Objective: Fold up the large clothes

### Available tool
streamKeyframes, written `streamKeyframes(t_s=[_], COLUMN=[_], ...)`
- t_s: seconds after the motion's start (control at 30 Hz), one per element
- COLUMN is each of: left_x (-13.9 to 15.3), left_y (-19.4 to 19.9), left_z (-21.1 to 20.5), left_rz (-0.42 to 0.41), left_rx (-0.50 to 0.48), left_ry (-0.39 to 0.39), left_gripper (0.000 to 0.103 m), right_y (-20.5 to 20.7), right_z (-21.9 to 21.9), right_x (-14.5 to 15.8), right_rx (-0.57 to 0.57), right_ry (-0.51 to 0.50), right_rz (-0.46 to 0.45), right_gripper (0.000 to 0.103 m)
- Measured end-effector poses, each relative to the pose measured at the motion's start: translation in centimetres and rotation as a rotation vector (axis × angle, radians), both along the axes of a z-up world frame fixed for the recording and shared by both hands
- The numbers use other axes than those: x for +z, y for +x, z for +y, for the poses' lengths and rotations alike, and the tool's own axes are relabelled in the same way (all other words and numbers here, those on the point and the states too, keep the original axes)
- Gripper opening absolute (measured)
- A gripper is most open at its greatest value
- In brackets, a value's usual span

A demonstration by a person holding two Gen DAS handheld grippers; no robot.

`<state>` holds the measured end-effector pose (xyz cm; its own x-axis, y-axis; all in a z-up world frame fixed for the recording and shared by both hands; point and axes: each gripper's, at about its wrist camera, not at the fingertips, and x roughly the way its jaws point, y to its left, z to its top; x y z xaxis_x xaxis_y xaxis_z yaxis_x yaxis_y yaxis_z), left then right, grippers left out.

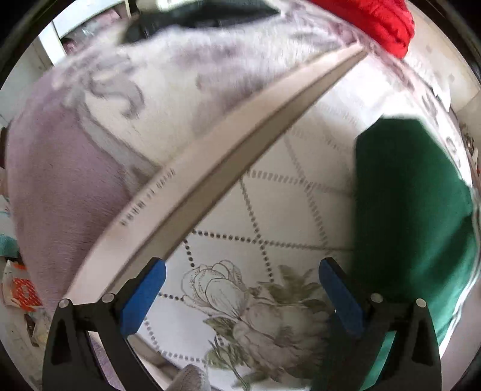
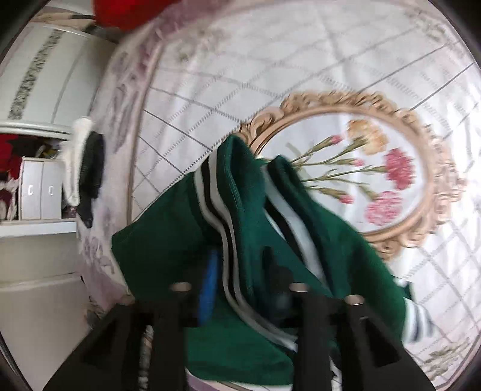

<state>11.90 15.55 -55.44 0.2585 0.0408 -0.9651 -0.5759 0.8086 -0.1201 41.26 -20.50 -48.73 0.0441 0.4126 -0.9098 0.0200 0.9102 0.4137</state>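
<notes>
While the left gripper point(image 1: 240, 296) gapes empty, green garment point(image 2: 240, 240) folds hide the right gripper's point(image 2: 243, 297) grip.

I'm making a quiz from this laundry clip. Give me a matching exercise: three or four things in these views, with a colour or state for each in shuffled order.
Things:
1. left gripper
2. garment at the right gripper
3. bundle at the far edge of the bedspread
4. oval frame printed on the bedspread

States or colours:
A. red
B. jaws wide open, nothing between them
C. gold, around pink flowers
D. dark green with black and white stripes

Pairs: 1-B, 2-D, 3-A, 4-C
</notes>
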Motion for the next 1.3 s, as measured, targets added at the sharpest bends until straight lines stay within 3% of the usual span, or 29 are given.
streamKeyframes(t_s=[0.03, 0.07, 0.13, 0.23, 0.3, 0.33, 0.4, 0.47, 0.6, 0.7, 0.73, 0.8, 0.87, 0.97, 1.0, 1.03, 1.07, 1.13, 1.17, 1.23, 1.3], left_x=[0.9, 2.4, 4.2, 5.2, 5.2, 5.0, 5.1, 5.1, 3.8, 1.9, 1.3, 1.2, 1.2, 1.5, 1.6, 1.7, 1.8, 1.8, 1.6, 1.6, 1.9], left_y=[0.0, 0.1, 0.7, 2.2, 3.3, 4.5, 5.5, 6.2, 7.6, 8.4, 8.5, 8.4, 8.3, 8.1, 8.0, 7.9, 7.7, 7.4, 7.3, 7.1, 6.9], left_z=[-0.4, -1.1, -3.0, -5.8, -8.4, -9.4, -11.0, -13.2, -14.3, -14.4, -14.2, -14.3, -14.2, -14.4, -14.4, -14.4, -14.2, -13.9, -13.5, -13.2, -12.9], left_rz=[-0.012, -0.028, -0.049, -0.052, -0.036, -0.019, -0.004, 0.009, 0.054, 0.115, 0.127, 0.131, 0.128, 0.127, 0.125, 0.12, 0.117, 0.112, 0.112, 0.117, 0.113], left_rx=[-0.003, -0.009, -0.031, -0.09, -0.151, -0.182, -0.239, -0.3, -0.354, -0.374, -0.375, -0.367, -0.361, -0.361, -0.358, -0.353, -0.346, -0.329, -0.322, -0.307, -0.296], left_ry=[0.011, 0.028, 0.04, 0.039, 0.046, 0.057, 0.066, 0.095, 0.139, 0.153, 0.149, 0.144, 0.146, 0.163, 0.165, 0.16, 0.15, 0.13, 0.123, 0.112, 0.106], left_gripper=[0.103, 0.103, 0.103, 0.103, 0.103, 0.103, 0.103, 0.103, 0.103, 0.103, 0.103, 0.103, 0.103, 0.103, 0.103, 0.103, 0.103, 0.103, 0.103, 0.103, 0.103], right_y=[-0.7, -1.5, -2.6, -3.7, -4.2, -4.5, -6.0, -8.4, -11.9, -11.3, -10.5, -8.3, -5.2, 0.2, 1.5, 2.3, 3.0, 2.8, 3.3, 3.6, 3.7], right_z=[-1.0, -2.4, -6.0, -11.1, -11.9, -11.9, -11.7, -10.5, -8.5, -8.9, -9.0, -8.1, -6.1, -1.5, 0.1, 1.4, 2.4, 0.9, 0.3, -1.8, -3.5], right_x=[0.5, 0.6, -0.6, -6.2, -9.9, -11.3, -12.1, -12.3, -12.5, -9.4, -8.0, -6.5, -5.7, -6.2, -6.4, -6.2, -5.9, -4.0, -4.7, -6.6, -10.2], right_rx=[-0.011, -0.036, -0.104, -0.225, -0.239, -0.248, -0.31, -0.318, -0.198, -0.215, -0.249, -0.28, -0.259, -0.151, -0.122, -0.099, -0.073, -0.11, -0.146, -0.214, -0.285], right_ry=[-0.023, -0.064, -0.12, -0.12, -0.071, -0.018, 0.024, 0.04, 0.026, -0.021, -0.013, 0.083, 0.202, 0.18, 0.16, 0.136, 0.108, 0.097, 0.02, -0.088, 0.021], right_rz=[-0.02, -0.039, -0.025, 0.107, 0.163, 0.178, 0.184, 0.248, 0.377, 0.271, 0.221, 0.149, 0.068, -0.016, -0.034, -0.077, -0.103, -0.154, -0.159, -0.034, 0.166], right_gripper=[0.079, 0.087, 0.087, 0.086, 0.07, 0.047, 0.039, 0.03, 0.032, 0.035, 0.04, 0.051, 0.063, 0.063, 0.06, 0.027, 0.012, 0.009, 0.006, 0.005, 0.005])
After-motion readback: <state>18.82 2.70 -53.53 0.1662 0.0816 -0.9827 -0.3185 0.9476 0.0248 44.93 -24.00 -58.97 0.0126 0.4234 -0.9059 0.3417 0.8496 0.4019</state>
